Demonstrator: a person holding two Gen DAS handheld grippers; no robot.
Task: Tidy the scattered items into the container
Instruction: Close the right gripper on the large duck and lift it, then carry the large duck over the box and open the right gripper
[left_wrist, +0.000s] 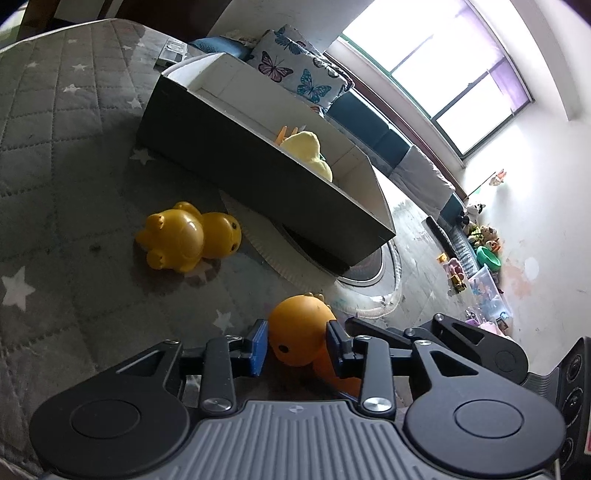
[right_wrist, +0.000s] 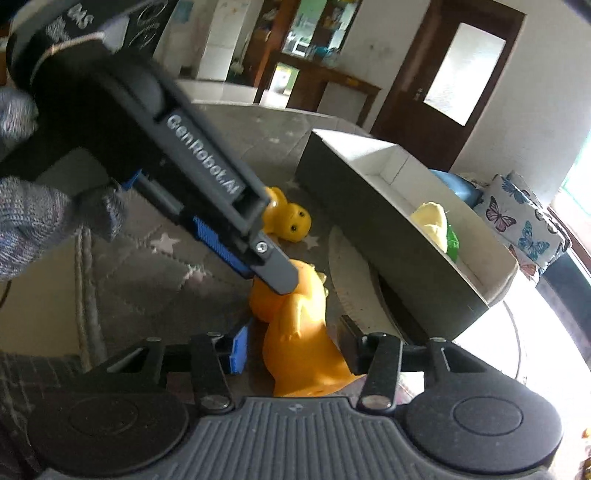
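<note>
An orange dinosaur toy (left_wrist: 301, 338) lies on the grey star quilt. My left gripper (left_wrist: 297, 345) has its blue pads on both sides of the toy's head and looks shut on it. In the right wrist view the toy's body (right_wrist: 299, 332) lies between my right gripper's (right_wrist: 293, 350) open fingers, with gaps on both sides. The left gripper (right_wrist: 255, 254) crosses that view from the upper left, over the toy's head. A yellow frog toy (left_wrist: 186, 236) lies on the quilt farther off (right_wrist: 291, 221). The dark open box (left_wrist: 258, 177) holds a pale yellow plush (left_wrist: 308, 151) and a green item (right_wrist: 452, 242).
The box (right_wrist: 388, 229) rests partly on a round white object (left_wrist: 369, 280) at the quilt's edge. A butterfly cushion (left_wrist: 299, 70) and blue sofa lie behind it. Toys and bins line the far wall (left_wrist: 480, 266). A gloved hand (right_wrist: 33, 218) holds the left gripper.
</note>
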